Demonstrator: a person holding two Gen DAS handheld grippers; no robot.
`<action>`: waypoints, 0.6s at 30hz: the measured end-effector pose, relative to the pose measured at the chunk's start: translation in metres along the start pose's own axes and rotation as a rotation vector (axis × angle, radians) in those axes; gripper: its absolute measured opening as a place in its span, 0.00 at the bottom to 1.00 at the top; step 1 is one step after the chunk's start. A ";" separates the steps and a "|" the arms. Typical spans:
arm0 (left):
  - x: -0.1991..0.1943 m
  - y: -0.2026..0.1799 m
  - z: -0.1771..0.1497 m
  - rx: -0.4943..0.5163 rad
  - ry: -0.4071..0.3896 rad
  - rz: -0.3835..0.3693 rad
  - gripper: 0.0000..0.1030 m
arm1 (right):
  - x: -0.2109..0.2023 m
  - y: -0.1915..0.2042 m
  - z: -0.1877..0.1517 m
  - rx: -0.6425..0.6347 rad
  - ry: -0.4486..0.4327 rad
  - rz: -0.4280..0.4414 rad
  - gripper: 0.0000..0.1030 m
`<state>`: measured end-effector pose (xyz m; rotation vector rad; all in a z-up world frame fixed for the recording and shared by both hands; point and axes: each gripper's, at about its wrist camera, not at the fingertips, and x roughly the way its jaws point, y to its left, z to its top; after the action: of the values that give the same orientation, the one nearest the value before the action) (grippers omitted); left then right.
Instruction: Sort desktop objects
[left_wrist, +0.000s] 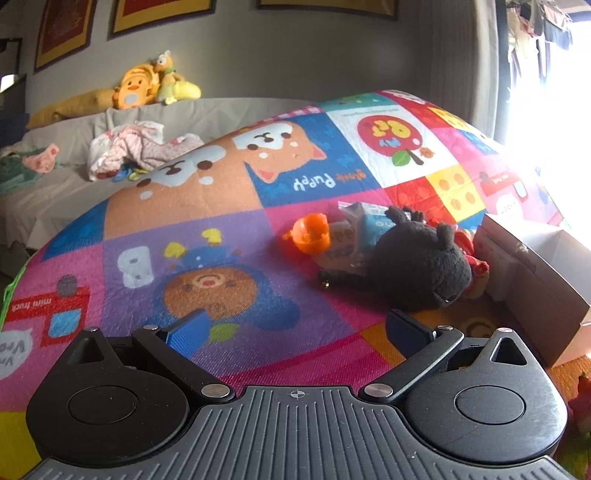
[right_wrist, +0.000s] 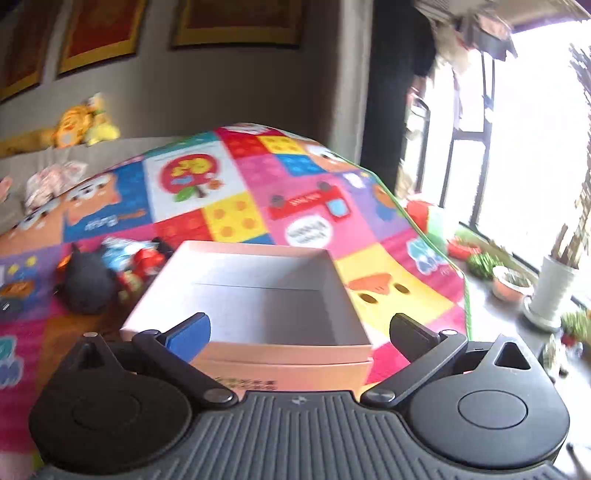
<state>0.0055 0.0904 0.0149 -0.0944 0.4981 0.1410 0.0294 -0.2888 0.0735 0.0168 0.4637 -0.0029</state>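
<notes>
My left gripper (left_wrist: 295, 328): fingers released, empty; black plush toy (left_wrist: 417, 269) ahead of the right finger, beside the orange capsule (left_wrist: 308, 232); my right gripper (right_wrist: 299, 328): fingers released, white box (right_wrist: 258, 295) between them, untouched.

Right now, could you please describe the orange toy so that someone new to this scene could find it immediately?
Start at the colourful cartoon play mat and find the open cardboard box on it. Beside the box lies a small heap of toys headed by a black plush. The orange toy sits at the heap's far end from the box, the only glossy, bright orange plastic piece there.
</notes>
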 end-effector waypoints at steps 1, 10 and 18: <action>0.000 -0.003 0.001 0.018 0.002 -0.020 1.00 | 0.012 -0.009 0.003 0.048 0.023 0.019 1.00; 0.007 -0.048 0.022 0.243 -0.039 -0.180 1.00 | 0.064 0.000 0.008 0.214 0.148 0.240 1.00; 0.061 -0.077 0.035 0.255 0.028 -0.181 1.00 | 0.015 0.023 -0.006 0.071 0.031 0.293 1.00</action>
<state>0.0868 0.0261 0.0202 0.1078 0.5294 -0.1018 0.0406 -0.2661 0.0615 0.1548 0.4886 0.2684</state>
